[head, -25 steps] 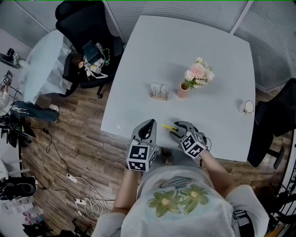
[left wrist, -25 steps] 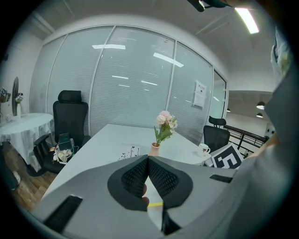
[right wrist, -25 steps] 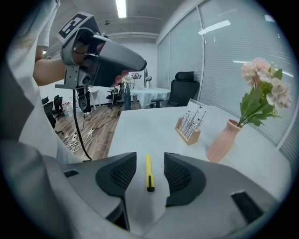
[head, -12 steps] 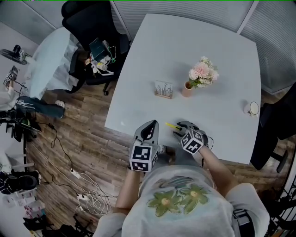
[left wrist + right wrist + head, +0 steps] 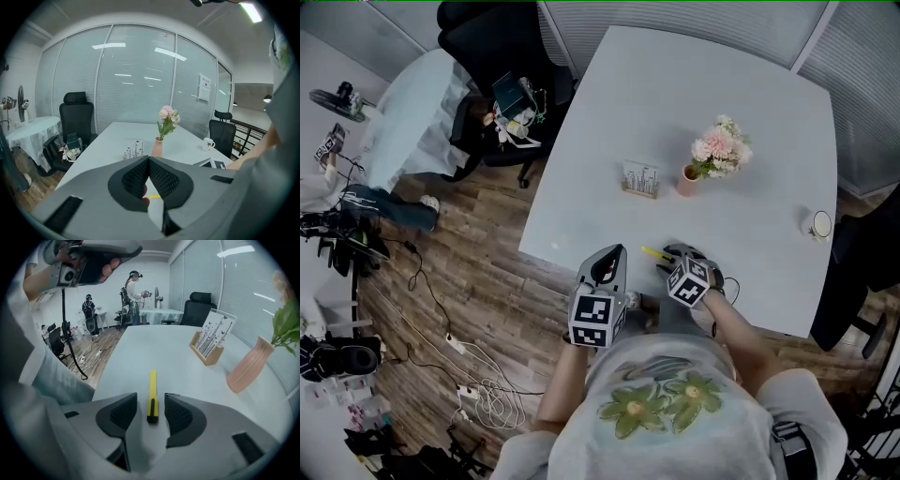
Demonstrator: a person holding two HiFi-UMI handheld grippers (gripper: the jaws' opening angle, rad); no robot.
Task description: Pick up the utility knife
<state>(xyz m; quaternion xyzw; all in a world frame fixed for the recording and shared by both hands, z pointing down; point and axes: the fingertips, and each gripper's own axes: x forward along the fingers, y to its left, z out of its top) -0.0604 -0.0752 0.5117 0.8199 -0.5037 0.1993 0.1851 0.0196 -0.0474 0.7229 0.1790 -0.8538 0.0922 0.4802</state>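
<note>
Between parted jaws of right gripper (image 5: 151, 409): slim yellow plastic utility knife (image 5: 153, 387) flat on white desk (image 5: 154, 350) | step: I judge pre-grasp, straddling it | next: close squarely on its body, lift | left gripper (image 5: 149, 161): jaws together, empty.

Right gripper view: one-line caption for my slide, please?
Open right gripper straddles the yellow utility knife lying on the white table, jaws not yet closed.

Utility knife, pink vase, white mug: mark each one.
utility knife (image 5: 153, 390): right gripper view, middle of the yellow handle.
pink vase (image 5: 248, 367): right gripper view, its body.
white mug (image 5: 818, 224): head view, its open top.
</note>
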